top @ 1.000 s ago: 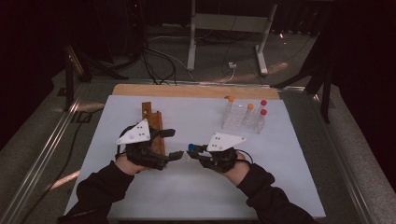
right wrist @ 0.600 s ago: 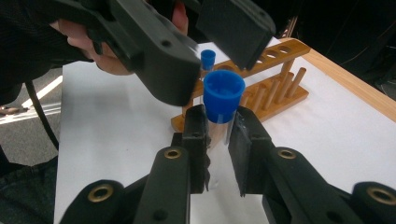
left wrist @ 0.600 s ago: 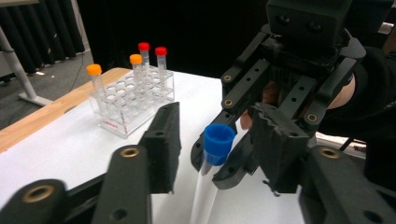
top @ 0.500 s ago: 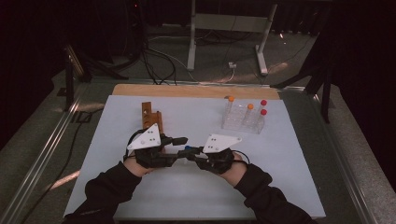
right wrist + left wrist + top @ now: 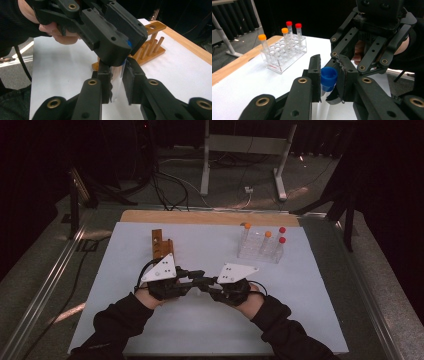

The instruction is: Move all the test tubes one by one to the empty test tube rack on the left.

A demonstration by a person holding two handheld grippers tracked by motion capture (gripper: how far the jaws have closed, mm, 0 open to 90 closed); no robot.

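Blue cap of a clear tube, gripped from both ends above the white table.
Left gripper had just closed on the cap; right gripper clamped the tube body, rack well apart.

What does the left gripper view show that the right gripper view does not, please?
Left gripper view: the clear rack with orange- and red-capped tubes. Right gripper view: the wooden peg rack. Shared: the blue-capped tube over the white table, its cap between the jaws of the left claw, which have just been closing, and its body held in the right claw.
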